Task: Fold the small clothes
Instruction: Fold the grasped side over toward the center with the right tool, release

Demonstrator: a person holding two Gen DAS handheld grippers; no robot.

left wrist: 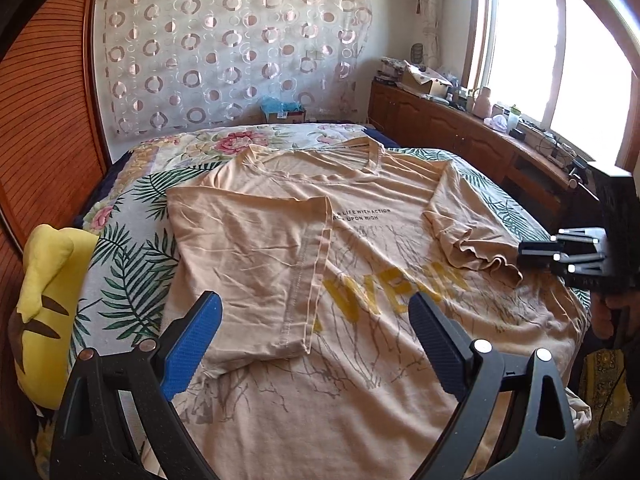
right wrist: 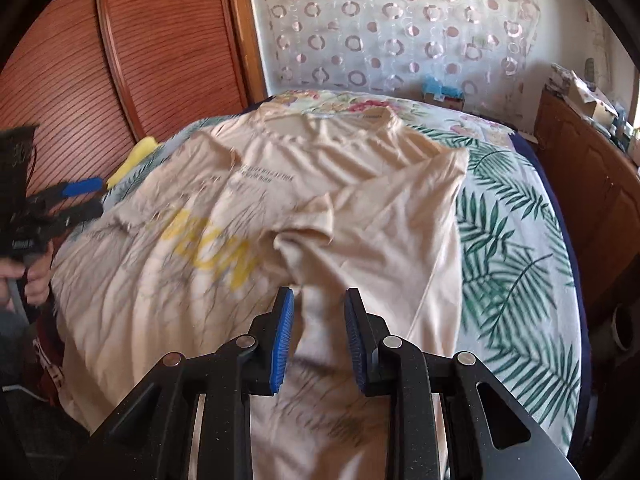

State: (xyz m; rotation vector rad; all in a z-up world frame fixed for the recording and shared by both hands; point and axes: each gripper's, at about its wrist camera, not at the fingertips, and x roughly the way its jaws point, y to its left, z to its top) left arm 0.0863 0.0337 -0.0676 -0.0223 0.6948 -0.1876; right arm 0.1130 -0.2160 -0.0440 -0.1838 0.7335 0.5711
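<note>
The pale peach cotton T-shirt with yellow lettering [left wrist: 360, 264] lies front-up on the leaf-and-flower print bedspread [left wrist: 132, 264], both sides already turned in. It looks light, limp and quick to wrinkle, so I would take it by a hemmed edge or a doubled fold, not the loose middle. The left gripper [left wrist: 316, 340] hovers over it with fingers released wide; the right gripper [right wrist: 318, 338] has its fingers parted narrowly, clasping nothing. A yellow plush toy [left wrist: 40, 300] sits at the bed's edge, clear of the shirt; nothing blocks the fold
</note>
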